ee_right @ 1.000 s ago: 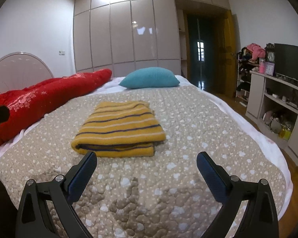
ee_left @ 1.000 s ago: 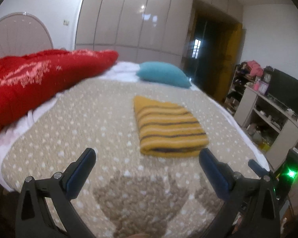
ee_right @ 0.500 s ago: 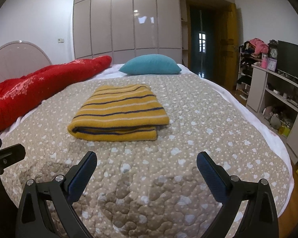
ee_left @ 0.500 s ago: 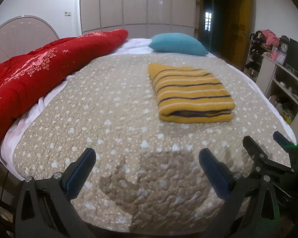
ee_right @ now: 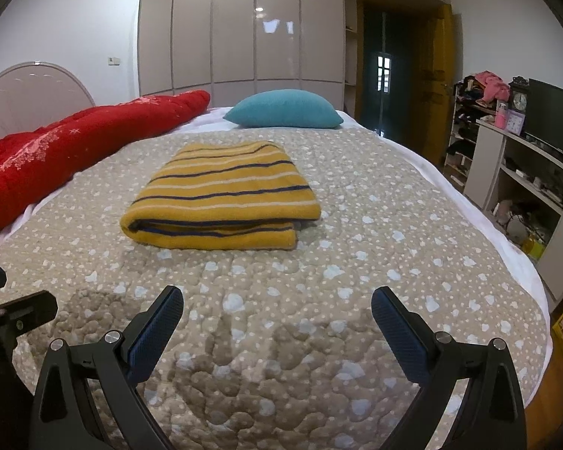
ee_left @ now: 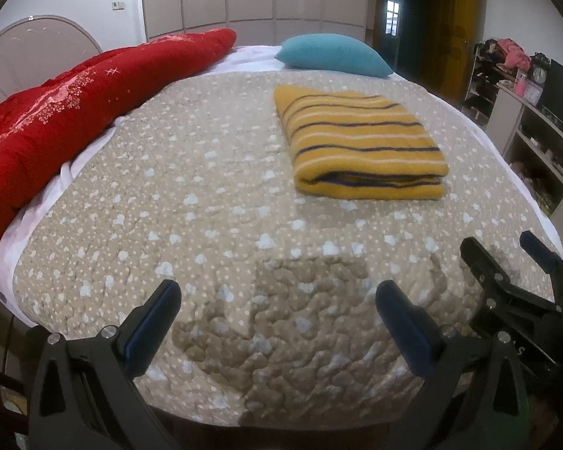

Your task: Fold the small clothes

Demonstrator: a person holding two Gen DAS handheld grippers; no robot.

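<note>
In the left wrist view, the left gripper (ee_left: 277, 307) hangs above the near edge of the bed (ee_left: 214, 225), its two blue-padded fingers (ee_left: 152, 328) spread wide with nothing between them. The folded yellow striped garment (ee_left: 360, 142) lies flat on the speckled beige bedspread, toward the bed's right side and about halfway to its far edge, well apart from the gripper. A red quilt (ee_left: 75, 112) runs along the left edge, and a teal pillow (ee_left: 332, 54) sits at the far edge just beyond the garment. The right gripper (ee_left: 514, 273) shows at the bed's near right corner, seen from the side.

In the right wrist view, the right gripper (ee_right: 277, 307) is likewise wide open and empty over the near edge of the bed (ee_right: 394, 247). The garment (ee_right: 221, 198) rests left of the bed's middle, its folded edge facing the camera. The red quilt (ee_right: 75, 146) lies along the left edge, the teal pillow (ee_right: 283, 108) at the far edge. Part of the left gripper (ee_right: 7, 307) pokes in at the left border; its opening cannot be judged here.
</note>
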